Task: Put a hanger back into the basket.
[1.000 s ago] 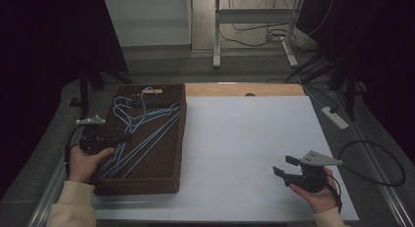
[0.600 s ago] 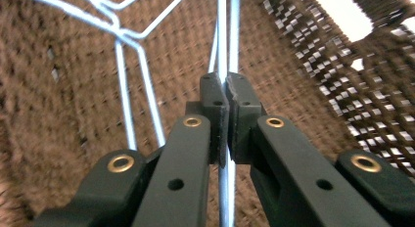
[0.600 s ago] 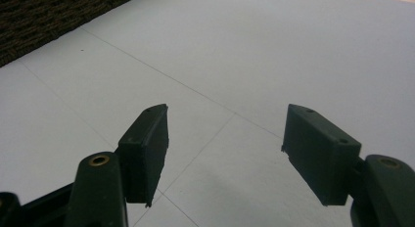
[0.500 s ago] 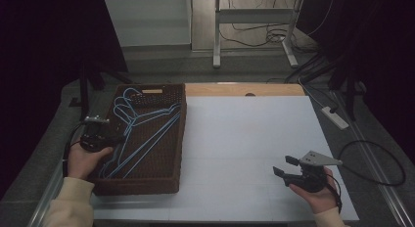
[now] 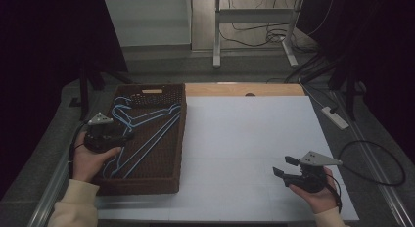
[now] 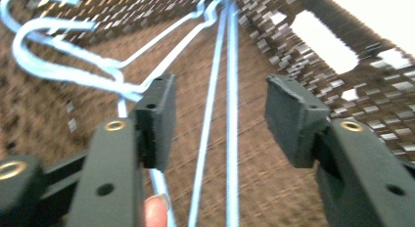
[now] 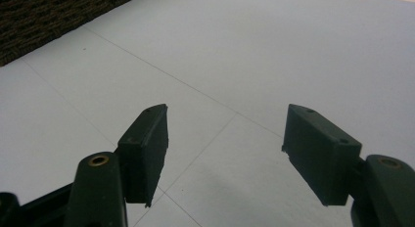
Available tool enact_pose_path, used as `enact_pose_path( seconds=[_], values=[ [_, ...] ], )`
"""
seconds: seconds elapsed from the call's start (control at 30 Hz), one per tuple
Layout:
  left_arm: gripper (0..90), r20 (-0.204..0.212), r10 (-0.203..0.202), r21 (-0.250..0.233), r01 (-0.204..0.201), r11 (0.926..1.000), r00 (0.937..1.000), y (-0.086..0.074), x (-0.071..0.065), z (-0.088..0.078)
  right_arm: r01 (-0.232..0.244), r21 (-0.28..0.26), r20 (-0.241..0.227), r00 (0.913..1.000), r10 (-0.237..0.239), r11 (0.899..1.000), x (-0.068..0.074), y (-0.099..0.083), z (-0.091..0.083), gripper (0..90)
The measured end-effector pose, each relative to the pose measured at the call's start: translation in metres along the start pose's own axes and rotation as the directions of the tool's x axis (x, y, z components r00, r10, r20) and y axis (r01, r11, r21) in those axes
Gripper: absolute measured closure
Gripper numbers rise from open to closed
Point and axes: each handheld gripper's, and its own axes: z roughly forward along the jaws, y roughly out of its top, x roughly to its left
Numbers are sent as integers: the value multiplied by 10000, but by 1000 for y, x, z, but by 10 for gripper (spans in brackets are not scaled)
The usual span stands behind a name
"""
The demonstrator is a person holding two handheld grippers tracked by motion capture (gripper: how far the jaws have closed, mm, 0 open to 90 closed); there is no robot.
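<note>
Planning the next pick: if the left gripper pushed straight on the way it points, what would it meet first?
Probably the blue wire hangers lying between the open left gripper jaws, then the brown woven basket floor; depth is unclear.

Left gripper [image 5: 128, 135] just opened, right gripper [image 5: 284, 166] agape

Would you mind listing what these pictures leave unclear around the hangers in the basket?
- How many blue hangers lie in the brown basket: in the high view the wires overlap and are too thin to count.
- Their lower ends: hidden behind the left gripper in its own view, whose jaws have just been opening, pressing on nothing.
- Basket weave: blurred there.
- The right gripper faces bare table.
</note>
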Motion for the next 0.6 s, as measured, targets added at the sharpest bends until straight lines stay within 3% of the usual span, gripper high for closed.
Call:
enact_pose_path(
  seconds=[0.23,0.47,0.57,0.6],
  values=[
    [354,748,179,-896,-112,9959,9970,-4,-21,-19,-10,61,-72,10000,11,10000,-1,0,0,332],
    [344,1289,512,-1658,-294,9857,9903,-14,-42,-30,-22,142,-175,9998,25,9999,0,0,2,324],
    [338,1343,732,-1809,-482,9823,9882,-19,-51,-30,-35,211,-239,9997,40,9998,-1,-1,3,320],
    [336,1389,923,-1843,-659,9807,9860,-24,-60,-29,-58,218,-264,9996,63,9997,-2,-1,3,320]
  ],
)
